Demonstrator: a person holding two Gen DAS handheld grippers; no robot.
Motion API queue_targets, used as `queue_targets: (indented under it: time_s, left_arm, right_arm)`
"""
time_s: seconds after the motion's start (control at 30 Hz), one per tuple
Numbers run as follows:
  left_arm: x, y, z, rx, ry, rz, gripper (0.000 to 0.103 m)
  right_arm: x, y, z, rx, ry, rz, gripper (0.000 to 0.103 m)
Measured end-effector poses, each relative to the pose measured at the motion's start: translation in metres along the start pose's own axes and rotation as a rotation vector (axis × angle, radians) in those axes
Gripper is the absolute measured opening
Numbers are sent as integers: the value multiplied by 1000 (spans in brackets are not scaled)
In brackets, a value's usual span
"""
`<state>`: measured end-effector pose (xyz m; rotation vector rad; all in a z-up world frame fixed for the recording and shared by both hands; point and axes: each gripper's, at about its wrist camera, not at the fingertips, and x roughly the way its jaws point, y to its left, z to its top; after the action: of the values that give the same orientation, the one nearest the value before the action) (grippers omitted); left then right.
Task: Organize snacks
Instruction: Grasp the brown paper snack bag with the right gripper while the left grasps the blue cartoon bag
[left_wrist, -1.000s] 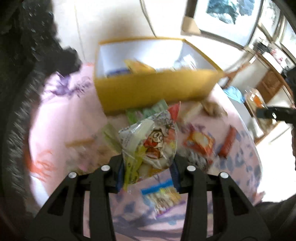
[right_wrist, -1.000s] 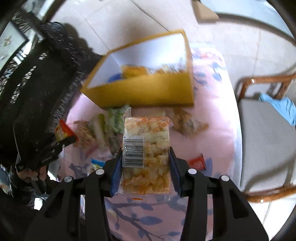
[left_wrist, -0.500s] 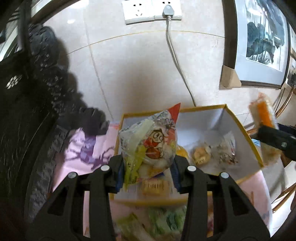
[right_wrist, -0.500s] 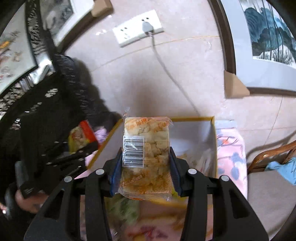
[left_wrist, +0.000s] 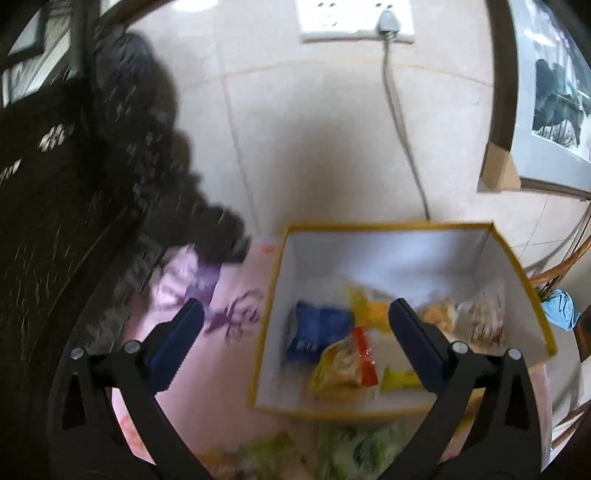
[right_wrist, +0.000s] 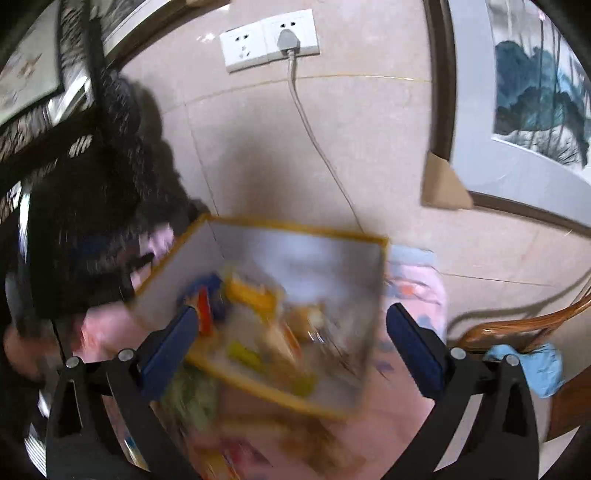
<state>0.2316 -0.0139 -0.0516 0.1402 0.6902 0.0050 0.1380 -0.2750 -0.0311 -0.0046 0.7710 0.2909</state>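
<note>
A yellow-rimmed box (left_wrist: 399, 228) with white walls stands on the table against the wall. Inside lie a blue packet (left_wrist: 314, 328), a yellow packet (left_wrist: 369, 306), a clear packet with a red corner (left_wrist: 345, 360) and a clear packet at the right (left_wrist: 480, 314). My left gripper (left_wrist: 295, 306) hovers over the box's left edge, its jaws opening wide with nothing between them. In the blurred right wrist view, my right gripper (right_wrist: 291, 312) hangs over the same box (right_wrist: 295, 228), jaws opening and empty. Green packets (left_wrist: 354, 446) lie in front of the box.
A pink flowered tablecloth (left_wrist: 229, 302) covers the table. Dark carved furniture (left_wrist: 55, 184) stands at the left. A wall socket with a cord (left_wrist: 354, 18) is behind the box. A wooden chair with a blue cloth (right_wrist: 532, 365) is at the right.
Both grippers have opened wide and let go of their packets. The cartoon packet now lies in the box. Both views have closed in over the box.
</note>
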Motion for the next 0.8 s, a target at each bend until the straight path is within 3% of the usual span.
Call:
queue_targets:
  time_s: [0.07,0.2,0.3,0.4,0.53,0.6,0.63,0.7,0.8]
  left_arm:
    - [-5,11,-19,37,46,19,101]
    - [-17,27,-60,70,136,44,101]
    - [-30,38,-96,84,214,30,101]
    - [-53,49,-143,97,296,105,101]
    - [-75,46,-187,211,383,162,101]
    - [-80,39,-205,266,422,180,101]
    - [-82,37,-209,268,429,170,101]
    - [-86,30,-218,262,409,110,101]
    - [-91,16,-223,297,354,44,101]
  right_arm:
    - [0,-5,-37,-66,106,28,102]
    - [30,-16,-93,-151,269,-25,102]
    - [55,-30,-105,-121,311,62,102]
    - [79,-38,-109,-85,331,126,102]
    - [104,-32,-117,-92,359,127,102]
    - [109,-30,-123,-75,357,120,93]
    - [113,-29,-126,-61,367,115,76]
    - [113,-22,-129,-74,371,56,59]
    - [104,-22,-130,2,377,48,48]
